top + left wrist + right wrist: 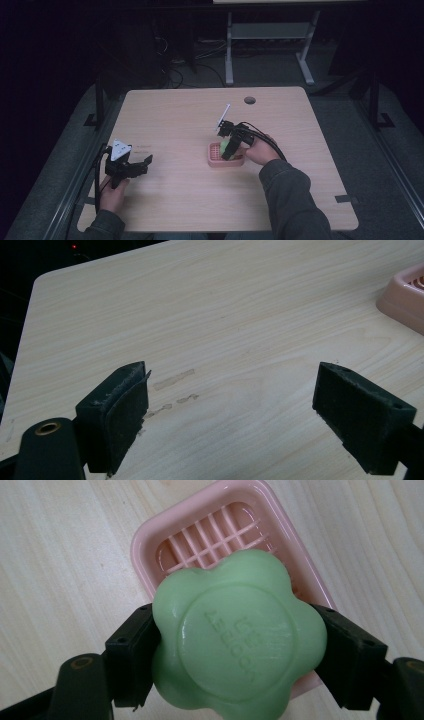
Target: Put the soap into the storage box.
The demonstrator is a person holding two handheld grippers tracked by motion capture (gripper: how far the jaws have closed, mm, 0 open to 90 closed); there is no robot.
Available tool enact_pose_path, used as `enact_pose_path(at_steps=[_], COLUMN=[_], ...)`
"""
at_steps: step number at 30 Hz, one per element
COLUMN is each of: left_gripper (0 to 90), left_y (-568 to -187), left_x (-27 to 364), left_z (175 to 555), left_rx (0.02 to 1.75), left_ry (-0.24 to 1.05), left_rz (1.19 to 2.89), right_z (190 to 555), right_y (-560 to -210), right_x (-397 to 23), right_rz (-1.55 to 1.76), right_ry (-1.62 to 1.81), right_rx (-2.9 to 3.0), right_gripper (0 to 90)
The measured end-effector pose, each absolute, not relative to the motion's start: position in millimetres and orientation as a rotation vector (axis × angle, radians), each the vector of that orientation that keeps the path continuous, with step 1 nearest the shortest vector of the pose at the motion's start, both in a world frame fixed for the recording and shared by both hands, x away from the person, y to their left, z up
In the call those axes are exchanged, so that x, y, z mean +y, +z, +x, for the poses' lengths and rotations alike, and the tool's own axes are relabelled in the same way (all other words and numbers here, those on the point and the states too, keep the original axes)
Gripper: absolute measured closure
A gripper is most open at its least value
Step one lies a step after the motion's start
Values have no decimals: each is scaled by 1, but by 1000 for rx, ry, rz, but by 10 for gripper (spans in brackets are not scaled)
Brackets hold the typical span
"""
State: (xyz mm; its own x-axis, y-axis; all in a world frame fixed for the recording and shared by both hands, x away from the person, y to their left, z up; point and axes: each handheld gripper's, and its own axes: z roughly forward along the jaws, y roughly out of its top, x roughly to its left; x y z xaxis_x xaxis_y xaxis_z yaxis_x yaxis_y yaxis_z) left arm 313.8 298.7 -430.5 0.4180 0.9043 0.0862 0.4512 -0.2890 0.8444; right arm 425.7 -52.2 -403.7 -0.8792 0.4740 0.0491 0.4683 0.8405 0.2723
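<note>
Dark floor and metal frame legs lie beyond the pale wood-grain bench [190, 115]. Over the pink slatted plastic soap dish [165, 535] my right gripper [231, 145] points down, its jaws clamped on the two sides of a green flower-shaped bar of soap [240, 640], which hangs just above the dish; I judge it is meant to sit there. Well apart from the dish, my left gripper [230, 410] waits, jaws spread wide on nothing.
</note>
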Motion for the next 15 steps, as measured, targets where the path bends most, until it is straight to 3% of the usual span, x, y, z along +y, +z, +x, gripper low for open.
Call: enact_pose_path(at_steps=[15], left_gripper=[142], left_y=[-430], left_x=[299], left_z=[314], left_rx=[1155], left_ry=[742], left_rz=[1895], right_z=[432], right_y=[-411], right_x=[-49], right_rz=[807], right_ry=[462], right_rx=[2982], right_gripper=[256])
